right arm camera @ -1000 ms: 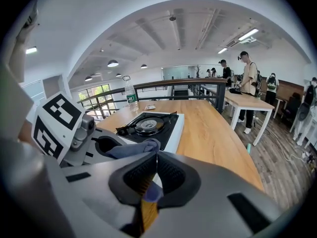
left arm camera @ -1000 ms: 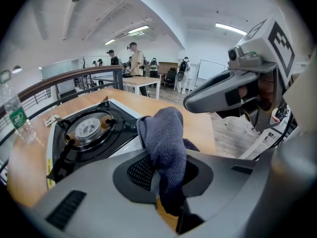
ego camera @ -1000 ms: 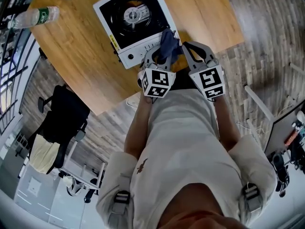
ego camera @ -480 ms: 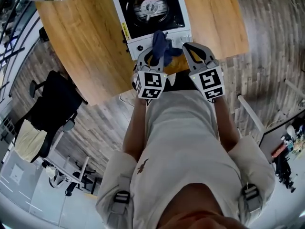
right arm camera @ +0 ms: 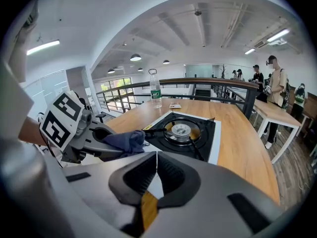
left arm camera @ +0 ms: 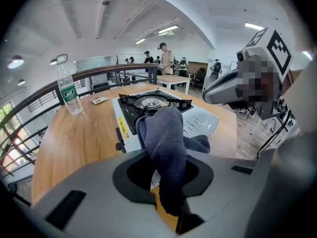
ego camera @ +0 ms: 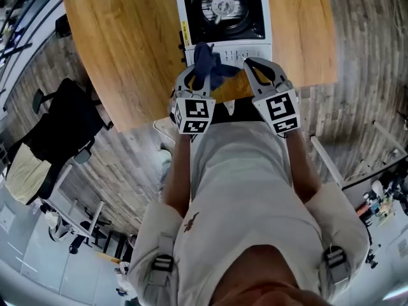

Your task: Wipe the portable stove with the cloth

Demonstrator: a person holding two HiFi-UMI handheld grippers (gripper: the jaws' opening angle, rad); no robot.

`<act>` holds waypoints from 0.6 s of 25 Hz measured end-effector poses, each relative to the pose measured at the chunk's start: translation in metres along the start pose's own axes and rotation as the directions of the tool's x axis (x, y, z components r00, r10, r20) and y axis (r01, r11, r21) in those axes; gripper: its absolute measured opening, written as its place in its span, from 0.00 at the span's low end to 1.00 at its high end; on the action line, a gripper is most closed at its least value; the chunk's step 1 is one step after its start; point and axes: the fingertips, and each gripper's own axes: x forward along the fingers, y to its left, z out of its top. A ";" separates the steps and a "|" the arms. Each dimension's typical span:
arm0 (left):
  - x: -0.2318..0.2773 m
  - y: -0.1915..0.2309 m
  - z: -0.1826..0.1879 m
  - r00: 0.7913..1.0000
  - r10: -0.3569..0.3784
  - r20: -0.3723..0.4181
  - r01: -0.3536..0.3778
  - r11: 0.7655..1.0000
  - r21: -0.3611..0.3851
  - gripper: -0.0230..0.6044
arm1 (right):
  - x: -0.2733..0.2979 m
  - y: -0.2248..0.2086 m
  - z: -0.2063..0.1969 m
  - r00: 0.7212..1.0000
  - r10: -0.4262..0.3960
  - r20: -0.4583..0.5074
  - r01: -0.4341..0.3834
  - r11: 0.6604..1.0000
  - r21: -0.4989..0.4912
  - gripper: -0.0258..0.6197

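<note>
The portable stove (ego camera: pixel 223 11), white with a black top and a round burner, stands on the wooden table (ego camera: pixel 127 43) at the top middle of the head view. My left gripper (ego camera: pixel 205 75) is shut on a dark blue cloth (ego camera: pixel 207 65), which hangs just above the stove's white front panel. In the left gripper view the cloth (left arm camera: pixel 166 148) sticks up from my left gripper (left arm camera: pixel 166 182) and hides part of the stove (left arm camera: pixel 153 105). My right gripper (ego camera: pixel 250 61) is shut and holds nothing, at the stove's near right corner. The right gripper view shows the stove (right arm camera: pixel 183 133), the cloth (right arm camera: pixel 126 140) and my right gripper (right arm camera: pixel 156 167).
A water bottle (left arm camera: pixel 67 90) and a small packet (left arm camera: pixel 99 100) sit on the table beyond the stove. The table's near edge is right under the grippers. A black office chair (ego camera: pixel 67 126) stands on the floor at the left. A railing and standing people are far behind.
The stove has shifted from upper left to top centre of the head view and now sits square to me. Both grippers kept their places at its front edge, cloth still held. The bottle left the head view.
</note>
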 end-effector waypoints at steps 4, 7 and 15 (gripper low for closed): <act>-0.006 0.013 -0.005 1.000 0.029 -0.002 -0.029 1.000 -0.009 0.17 | 0.007 0.006 0.006 1.000 0.013 -0.003 -0.013 1.000 -0.014 0.08; -0.011 0.028 -0.009 0.998 0.062 -0.009 -0.062 0.998 -0.015 0.17 | 0.011 0.010 0.008 1.000 0.021 -0.007 -0.021 1.000 -0.021 0.07; -0.018 0.076 0.000 0.993 0.117 0.008 -0.116 0.992 -0.046 0.17 | 0.024 0.016 0.012 0.999 0.030 -0.027 -0.031 0.999 -0.027 0.07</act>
